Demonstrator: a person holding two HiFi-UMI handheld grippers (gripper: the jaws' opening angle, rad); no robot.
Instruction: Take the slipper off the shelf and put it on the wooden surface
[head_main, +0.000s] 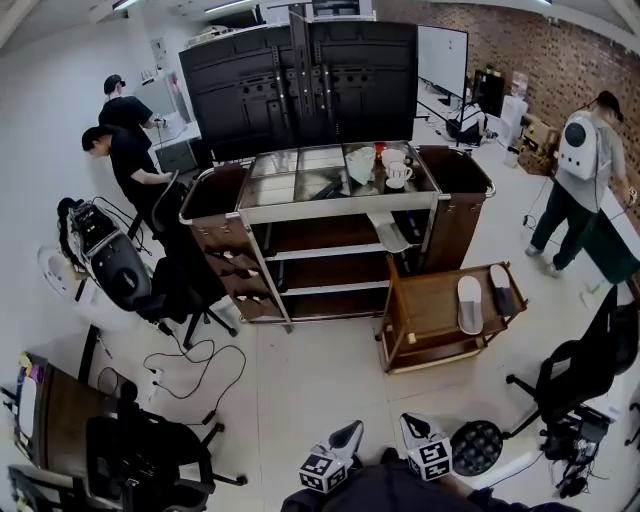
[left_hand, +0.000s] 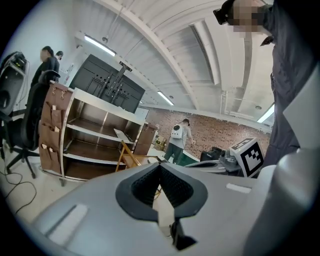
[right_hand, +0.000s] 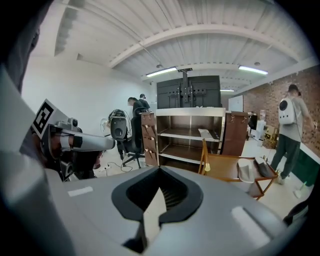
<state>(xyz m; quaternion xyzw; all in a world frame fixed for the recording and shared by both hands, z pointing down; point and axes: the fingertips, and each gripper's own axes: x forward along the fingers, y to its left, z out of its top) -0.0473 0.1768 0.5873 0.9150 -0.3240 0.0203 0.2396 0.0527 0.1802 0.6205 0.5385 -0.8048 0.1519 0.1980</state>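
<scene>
Close by the person's body, the left gripper (head_main: 346, 440) and right gripper (head_main: 416, 430) are hanging low, well apart from the task's things, each with jaws pressed together on nothing. Farther off, the wooden surface (head_main: 430, 300) is standing right of the shelf (head_main: 330, 208), whose upper board is carrying the pale slipper (head_main: 389, 234) at its right end. To my eye the step is calling for one gripper opening wide and coming in level at the slipper's near edge

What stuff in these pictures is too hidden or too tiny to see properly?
1. Head view: the slipper on the shelf is too small to tell which side faces up.
2. Head view: the dark thing beside the white slipper on the wooden table is too small to name.
3. Left gripper view: the wooden table is mostly hidden behind the left gripper.
</scene>
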